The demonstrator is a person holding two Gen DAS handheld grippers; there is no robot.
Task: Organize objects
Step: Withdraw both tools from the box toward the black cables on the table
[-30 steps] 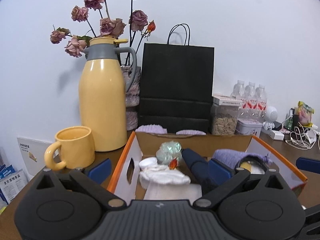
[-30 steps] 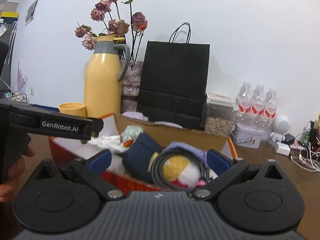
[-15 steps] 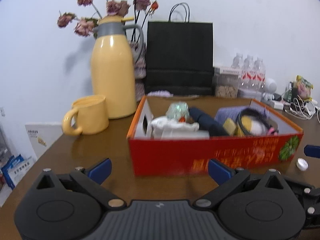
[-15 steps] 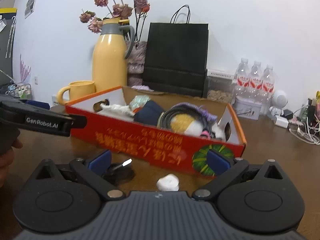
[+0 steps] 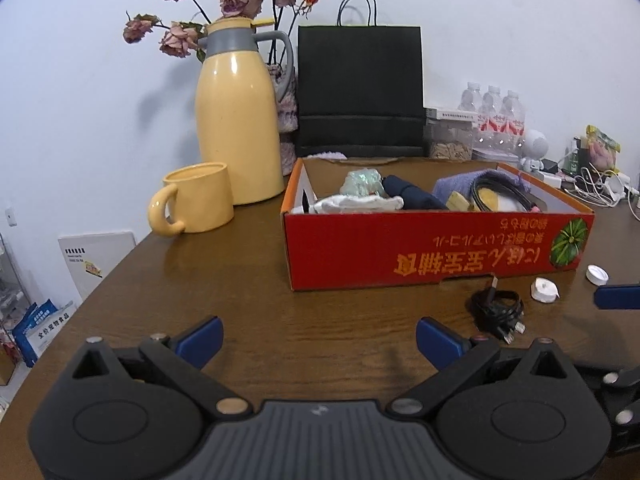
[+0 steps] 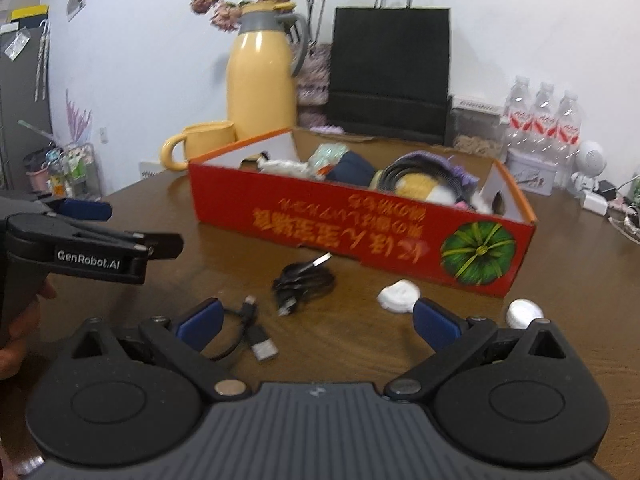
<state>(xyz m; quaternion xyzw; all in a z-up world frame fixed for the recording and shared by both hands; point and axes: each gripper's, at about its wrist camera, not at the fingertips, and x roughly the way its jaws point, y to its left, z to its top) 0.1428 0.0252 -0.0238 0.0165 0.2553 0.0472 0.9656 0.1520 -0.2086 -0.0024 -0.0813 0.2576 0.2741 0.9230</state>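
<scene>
A red cardboard box (image 5: 436, 248) (image 6: 360, 220) stands mid-table, holding a white cloth (image 5: 356, 203), a navy bundle (image 5: 408, 194), a purple cloth and a black coil around something yellow (image 6: 416, 184). On the table in front of it lie a coiled black cable (image 5: 498, 310) (image 6: 306, 280), a short USB cable (image 6: 256, 332) and two white caps (image 6: 399, 296) (image 6: 524, 314). My left gripper (image 5: 318, 340) hangs open over bare table, left of the coil. My right gripper (image 6: 318, 322) is open too, low over the table, with the short cable by its left finger.
A yellow mug (image 5: 196, 200), a yellow thermos (image 5: 238, 120), dried roses and a black paper bag (image 5: 360, 88) stand behind the box. Water bottles (image 5: 494, 114), a jar, a small white robot figure and tangled chargers (image 5: 600, 188) fill the back right. The table edge runs along the left.
Both grippers have drawn back from above the box and dropped toward the table. The box front and the loose cables and caps have come into view.
</scene>
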